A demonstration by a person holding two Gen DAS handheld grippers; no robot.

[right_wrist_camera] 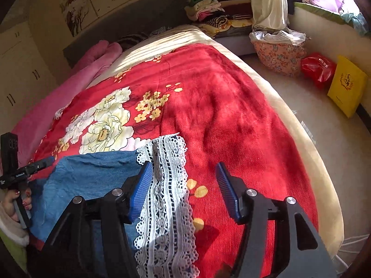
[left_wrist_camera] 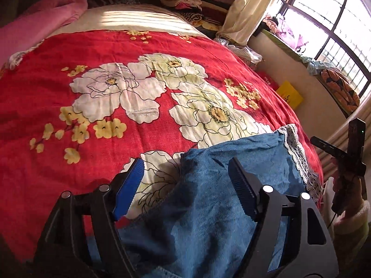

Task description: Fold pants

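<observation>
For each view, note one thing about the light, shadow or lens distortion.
Left wrist view: the window is blown out white and its bars bow with the fisheye. Right wrist view: sunlight stripes the cream sheet, and the lace trim casts a dark shadow on the red blanket.

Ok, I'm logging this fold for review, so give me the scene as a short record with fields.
surface: red floral blanket on a bed
garment: blue pants with white lace trim, lying on the blanket
left gripper: open, pants between the jaws, pads not pressing
right gripper: open, lace trim between the jaws
beside bed: yellow bag
</observation>
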